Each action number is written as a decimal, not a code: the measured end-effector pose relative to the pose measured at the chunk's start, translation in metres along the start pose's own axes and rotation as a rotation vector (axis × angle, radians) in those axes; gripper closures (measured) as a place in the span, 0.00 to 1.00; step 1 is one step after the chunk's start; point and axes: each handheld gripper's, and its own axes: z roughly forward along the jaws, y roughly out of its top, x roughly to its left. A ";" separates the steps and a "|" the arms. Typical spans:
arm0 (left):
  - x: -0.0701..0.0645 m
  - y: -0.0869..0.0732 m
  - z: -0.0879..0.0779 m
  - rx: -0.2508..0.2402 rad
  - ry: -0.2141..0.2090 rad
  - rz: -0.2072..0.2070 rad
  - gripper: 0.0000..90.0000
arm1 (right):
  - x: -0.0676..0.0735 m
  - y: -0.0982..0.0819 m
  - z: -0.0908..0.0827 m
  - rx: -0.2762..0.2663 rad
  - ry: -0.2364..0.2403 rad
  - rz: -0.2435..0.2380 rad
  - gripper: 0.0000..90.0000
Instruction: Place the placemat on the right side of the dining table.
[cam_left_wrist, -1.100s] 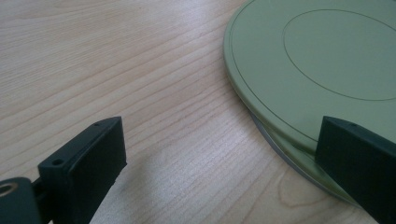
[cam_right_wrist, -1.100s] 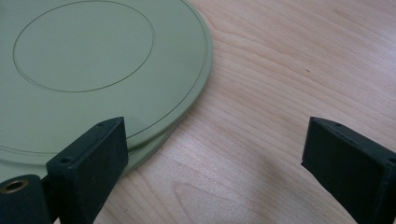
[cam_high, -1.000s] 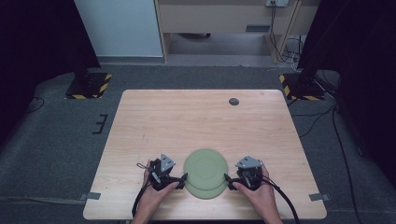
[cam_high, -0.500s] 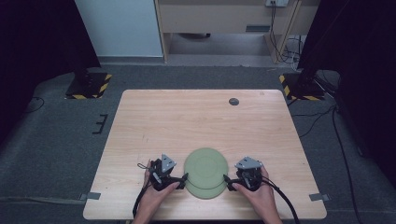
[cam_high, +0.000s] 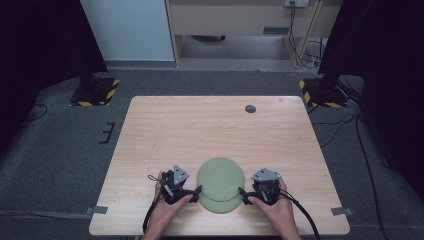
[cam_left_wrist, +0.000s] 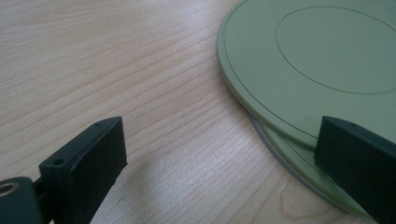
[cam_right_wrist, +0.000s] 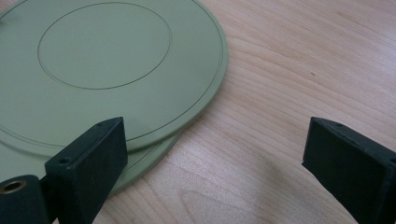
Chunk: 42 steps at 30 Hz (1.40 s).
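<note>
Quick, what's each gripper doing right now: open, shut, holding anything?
Left gripper: open, holding nothing, beside the stacked green plates.
Right gripper: open, holding nothing, on the plates' other side.

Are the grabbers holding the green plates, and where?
No, nothing is held. The left gripper and right gripper are both open, one on each side of the stacked green plates.

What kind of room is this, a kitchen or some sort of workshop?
Probably a lab or recording studio, not a kitchen. A bare wooden table stands on grey carpet between black stands with hazard-striped bases, cables trail across the floor, and a person's hands hold a cabled gripper at each side of two stacked green plates.
</note>
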 end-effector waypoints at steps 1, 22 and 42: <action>0.000 0.000 0.000 -0.002 0.003 0.000 0.02 | 0.000 0.000 0.000 0.000 -0.002 0.001 0.07; -0.001 0.002 0.002 0.002 0.009 -0.009 0.02 | 0.000 0.004 0.003 0.003 -0.003 0.011 0.06; -0.003 0.002 0.003 0.000 0.009 -0.004 0.03 | 0.003 0.006 0.003 0.008 0.012 -0.005 0.08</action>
